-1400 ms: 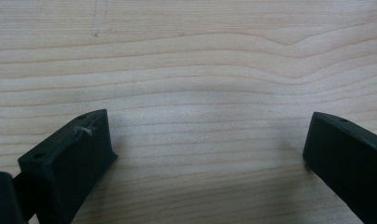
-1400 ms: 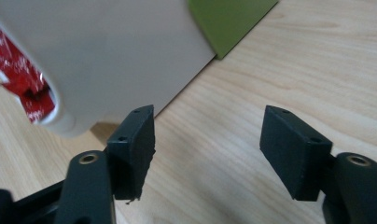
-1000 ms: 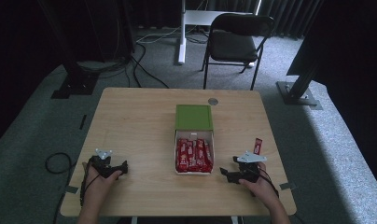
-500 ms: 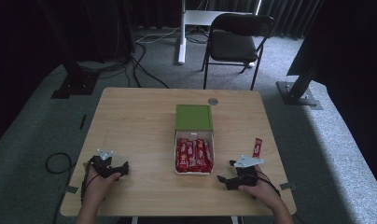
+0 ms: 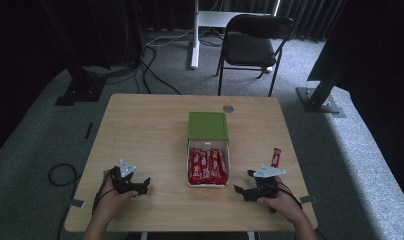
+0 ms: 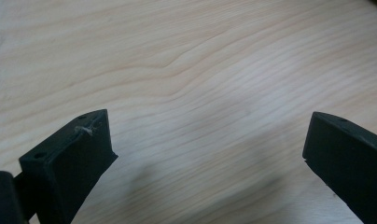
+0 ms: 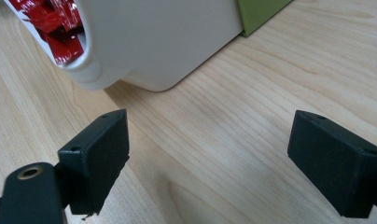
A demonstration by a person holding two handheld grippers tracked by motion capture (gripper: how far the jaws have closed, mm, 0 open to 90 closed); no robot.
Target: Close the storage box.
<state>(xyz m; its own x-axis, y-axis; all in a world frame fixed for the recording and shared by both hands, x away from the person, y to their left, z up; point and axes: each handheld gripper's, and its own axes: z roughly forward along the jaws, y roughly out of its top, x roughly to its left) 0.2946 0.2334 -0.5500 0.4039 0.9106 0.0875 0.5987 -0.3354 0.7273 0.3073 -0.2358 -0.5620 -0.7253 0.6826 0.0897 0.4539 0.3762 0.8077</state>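
Note:
A white box (image 5: 226, 165) of several red packets (image 5: 207, 166) sits mid-table, its green lid (image 5: 207, 125) lying flat behind it. One loose red packet (image 5: 275, 157) lies to the right of the box. My left gripper (image 5: 144, 187) rests near the front left edge, open over bare wood (image 6: 205, 70), nothing between its fingers. My right gripper (image 5: 243, 181) stands open right of the box and points at it; its jaws have just been opening, with nothing between them. In the right gripper view the box's white wall (image 7: 163, 42), red packets (image 7: 56, 28) and green lid (image 7: 261, 11) lie just ahead.
The wooden table (image 5: 150, 135) has a round metal cap (image 5: 228, 108) near its far edge. A black folding chair (image 5: 252, 47) stands on the carpet beyond it. Cables lie on the floor at the left (image 5: 60, 175).
My left gripper has shifted a little to the right, toward the box. The right hand has kept its place.

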